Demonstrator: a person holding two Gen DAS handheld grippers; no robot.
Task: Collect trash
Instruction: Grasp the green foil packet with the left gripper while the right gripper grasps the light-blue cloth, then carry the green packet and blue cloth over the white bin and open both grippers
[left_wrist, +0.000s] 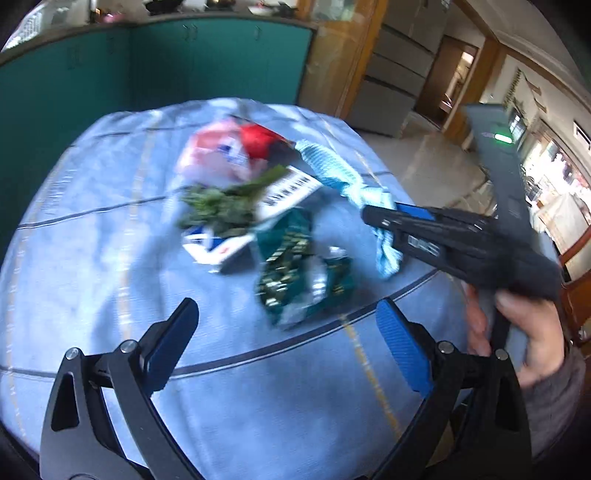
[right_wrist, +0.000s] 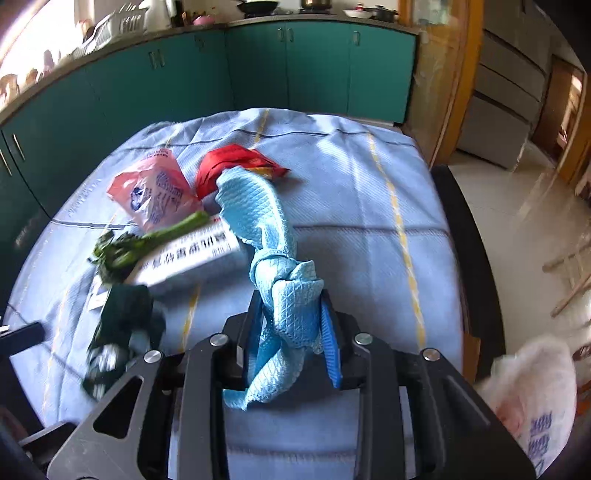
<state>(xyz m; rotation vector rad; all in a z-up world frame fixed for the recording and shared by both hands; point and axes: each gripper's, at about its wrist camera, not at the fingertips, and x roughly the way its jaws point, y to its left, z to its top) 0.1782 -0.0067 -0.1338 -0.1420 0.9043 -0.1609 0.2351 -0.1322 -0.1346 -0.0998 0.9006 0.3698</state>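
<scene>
My right gripper (right_wrist: 291, 299) is shut on a light blue cloth (right_wrist: 258, 206) that trails away across the table. In the left wrist view the same gripper (left_wrist: 373, 216) reaches in from the right with the cloth (left_wrist: 340, 173) in its jaws. My left gripper (left_wrist: 287, 306) stands open above the table, just short of a crumpled green foil wrapper (left_wrist: 295, 273). Beyond it a leafy green vegetable (left_wrist: 221, 206) lies across a white printed box (left_wrist: 288, 192). Behind those lie a pink plastic bag (left_wrist: 218, 151) and a red packet (left_wrist: 262, 138).
A blue checked tablecloth (right_wrist: 369, 221) covers the table, whose dark edge (right_wrist: 476, 258) runs along the right. Teal cabinets (right_wrist: 258, 66) stand behind. A pale printed plastic bag (right_wrist: 535, 398) hangs at lower right. A person's hand (left_wrist: 532, 332) holds the right gripper.
</scene>
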